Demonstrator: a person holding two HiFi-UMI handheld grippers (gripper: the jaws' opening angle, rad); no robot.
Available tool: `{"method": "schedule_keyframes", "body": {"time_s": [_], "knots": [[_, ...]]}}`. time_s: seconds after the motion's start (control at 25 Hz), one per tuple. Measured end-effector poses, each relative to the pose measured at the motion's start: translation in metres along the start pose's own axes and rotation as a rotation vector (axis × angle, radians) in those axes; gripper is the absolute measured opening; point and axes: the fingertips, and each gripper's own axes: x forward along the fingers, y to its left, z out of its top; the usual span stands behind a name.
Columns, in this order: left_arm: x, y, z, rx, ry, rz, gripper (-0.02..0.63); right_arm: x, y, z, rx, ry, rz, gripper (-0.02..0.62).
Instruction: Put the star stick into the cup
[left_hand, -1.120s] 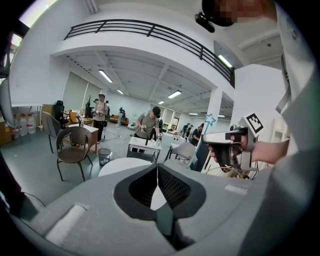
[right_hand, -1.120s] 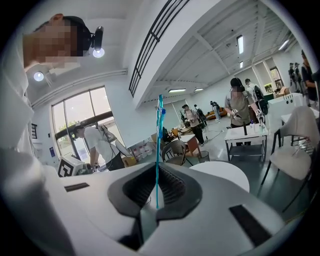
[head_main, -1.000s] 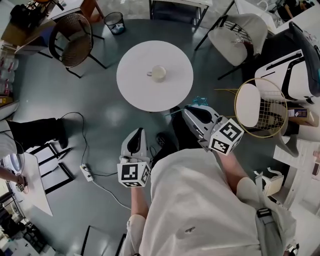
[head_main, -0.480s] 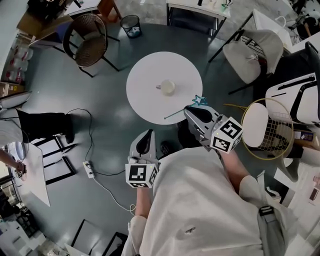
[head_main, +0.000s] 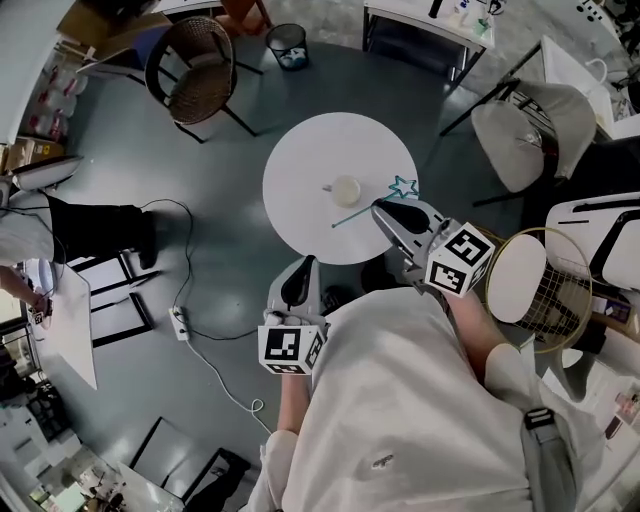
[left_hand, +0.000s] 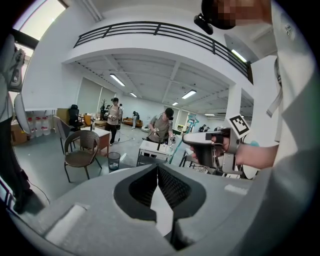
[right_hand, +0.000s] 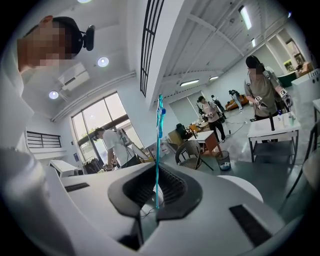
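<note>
- The left gripper hung low in front of the person, just short of the round table. Its jaws were drawn together on nothing. It took no part in the work, and the only risk I could judge from it was a bump against the table edge if it swung up.
- The cup stood upright near the middle of the table, its handle to the left and its mouth open. It looked light, so a sideways knock from the stick would probably slide or tip it.
- The star stick slanted over the table just right of the cup, not in it. Its bare end pointed down-left and the star up-right.
- The right gripper pinched the stick's thin shaft, its jaws closed on it. With so slim a shaft in so narrow a grip, the stick could pivot or slip while being turned upright. The free end might then miss the rim, or catch it and topple the cup.
</note>
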Motion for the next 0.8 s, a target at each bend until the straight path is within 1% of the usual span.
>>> {"method": "schedule_keyframes", "body": {"time_s": [0.12,0.32,0.64,0.8], "knots": [[0.011,-0.005,0.003,-0.003,0.008,0.018,0.011,0.001,-0.015,0.005,0.011,0.005,0.005,0.023],[0.03,-0.013,0.006,-0.017,0.026,0.037,0.011,-0.002,-0.043,0.011,0.015,0.015,-0.014,0.023],[0.045,-0.018,0.009,-0.018,0.062,0.053,0.011,0.004,-0.072,0.008,0.05,0.027,-0.028,0.023],[0.045,-0.037,0.006,-0.071,0.056,0.033,0.011,-0.004,-0.081,0.001,0.067,0.037,-0.027,0.023]]}}
